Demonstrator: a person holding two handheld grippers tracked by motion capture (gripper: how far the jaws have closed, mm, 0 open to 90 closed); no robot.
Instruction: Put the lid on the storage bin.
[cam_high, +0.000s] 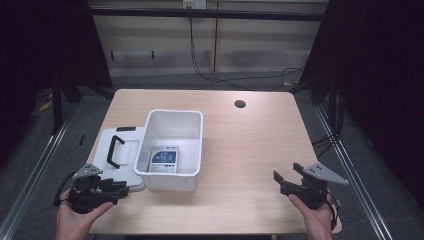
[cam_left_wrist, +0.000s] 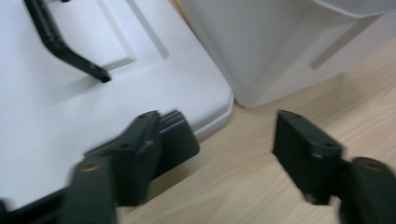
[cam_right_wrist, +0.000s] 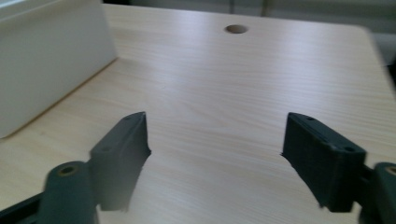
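White rectangular plastic bin (cam_high: 172, 130), flat lid (cam_high: 120, 152) beside; woodgrain table (cam_high: 250, 150).

Packet (cam_high: 164, 161) print too small; lid (cam_left_wrist: 70, 107) cropped.

light: table (cam_high: 240, 150) bright, surroundings dark; shadows: soft | blur: left gripper view smeared; jaws soft

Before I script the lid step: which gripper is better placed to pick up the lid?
Left. The left gripper is open at the near corner of the lid, left of the bin. The right gripper is open over bare table, across the bin.
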